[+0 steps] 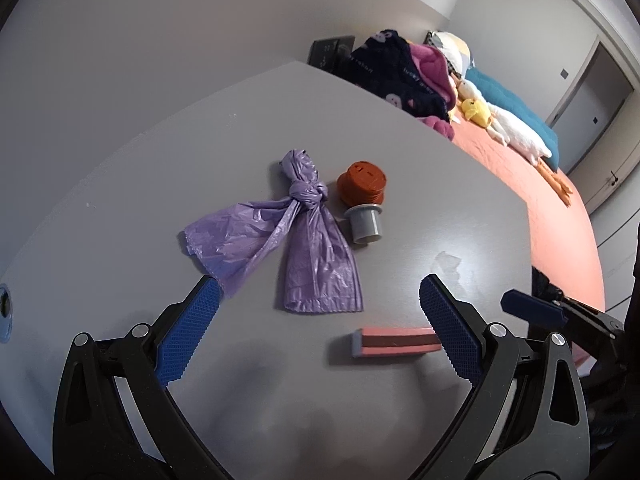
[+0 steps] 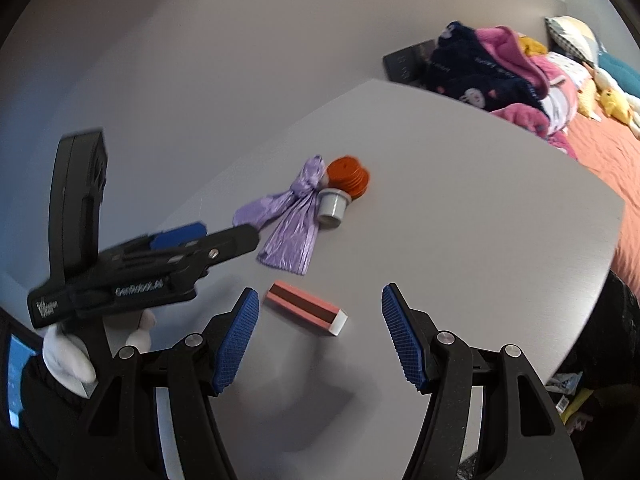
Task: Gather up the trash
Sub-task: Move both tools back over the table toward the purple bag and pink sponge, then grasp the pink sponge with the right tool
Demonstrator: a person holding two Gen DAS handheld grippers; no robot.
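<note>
A knotted purple plastic bag [image 1: 304, 240] [image 2: 292, 232] lies flat on the grey table [image 1: 120, 208] [image 2: 440, 220]. Beside its knot sit an orange ribbed lid [image 1: 362, 184] [image 2: 348, 176] and a small grey cup [image 1: 366, 222] [image 2: 332, 204] on its side. A pink box with a dark stripe [image 1: 394, 342] [image 2: 306, 312] lies nearer. My left gripper [image 1: 319, 280] [image 2: 230, 234] hovers open just short of the bag's lower end. My right gripper [image 2: 320, 290] is open above the pink box, not touching it; one of its fingers [image 1: 532, 306] shows at the right in the left wrist view.
A bed with an orange sheet [image 1: 560, 220] [image 2: 608, 168] runs along the table's right edge, piled with dark and pink clothes [image 1: 396, 72] [image 2: 480, 68] and plush toys [image 1: 480, 110]. A white-gloved hand [image 2: 68, 352] holds the left gripper. The wall is behind the table.
</note>
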